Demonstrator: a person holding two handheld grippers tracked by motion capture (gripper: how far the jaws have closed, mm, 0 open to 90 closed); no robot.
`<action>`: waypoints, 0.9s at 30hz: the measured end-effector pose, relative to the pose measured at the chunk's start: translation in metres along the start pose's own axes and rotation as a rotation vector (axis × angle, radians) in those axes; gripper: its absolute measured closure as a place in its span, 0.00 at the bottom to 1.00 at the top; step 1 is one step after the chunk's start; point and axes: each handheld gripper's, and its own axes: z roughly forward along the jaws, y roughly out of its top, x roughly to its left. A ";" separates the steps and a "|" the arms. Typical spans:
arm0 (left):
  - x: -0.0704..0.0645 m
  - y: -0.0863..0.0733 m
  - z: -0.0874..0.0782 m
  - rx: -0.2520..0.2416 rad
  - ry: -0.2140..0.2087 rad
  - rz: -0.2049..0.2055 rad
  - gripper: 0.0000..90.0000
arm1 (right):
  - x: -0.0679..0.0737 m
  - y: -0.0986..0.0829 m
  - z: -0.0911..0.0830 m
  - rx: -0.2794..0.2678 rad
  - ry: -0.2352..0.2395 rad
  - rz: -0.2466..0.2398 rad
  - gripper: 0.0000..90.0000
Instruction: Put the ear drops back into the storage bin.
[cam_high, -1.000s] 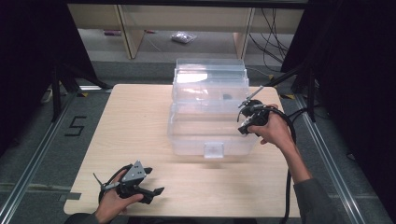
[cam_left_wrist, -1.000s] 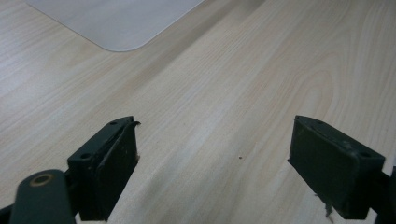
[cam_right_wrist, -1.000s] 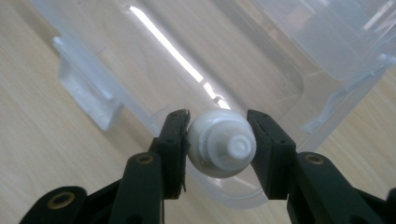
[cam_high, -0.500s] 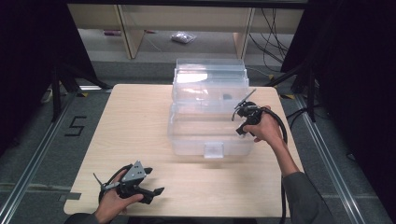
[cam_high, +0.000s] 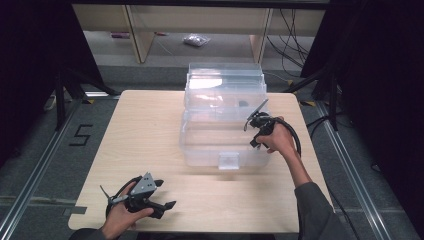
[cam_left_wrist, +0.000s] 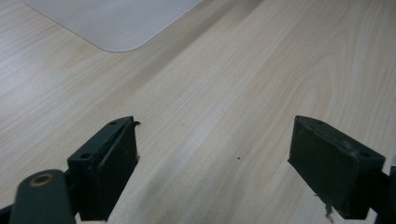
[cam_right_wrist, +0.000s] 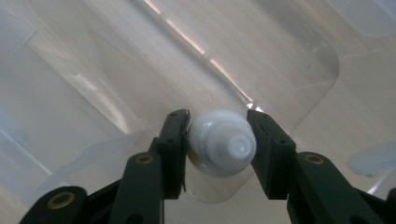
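A clear plastic storage box (cam_high: 200, 145) stands in the middle of the wooden table (cam_high: 145, 135), its lid (cam_high: 225, 82) raised at the back. My right gripper (cam_high: 254, 131) hovers over the box's right side, held by a hand. In the right gripper view that gripper (cam_right_wrist: 218, 126) is shut on a small white capped bottle (cam_right_wrist: 222, 147), cap towards the camera, with the box's clear bottom below. My left gripper (cam_high: 166, 194) rests near the front left edge, open. In the left gripper view its jaws (cam_left_wrist: 215, 125) stand wide apart over bare wood.
A pale flat shape with a rounded corner (cam_left_wrist: 116, 23) lies on the table ahead of the left gripper. The box has a front latch (cam_high: 228, 161). Dark frame posts stand on both sides of the table, and shelving (cam_high: 150, 30) stands on the floor behind.
My right gripper has moved left from the box's right edge to above its inside, still holding the bottle. The left gripper has stayed put.
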 end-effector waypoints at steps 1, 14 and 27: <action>0.000 0.000 0.000 0.000 0.000 0.000 0.16 | -0.001 0.000 0.001 0.009 -0.001 0.002 0.67; 0.000 0.000 0.000 0.000 -0.001 -0.001 0.16 | -0.002 0.002 0.011 0.027 0.000 0.020 0.67; 0.000 0.000 0.000 0.000 -0.001 -0.001 0.16 | -0.001 0.002 0.013 0.051 -0.015 0.007 0.67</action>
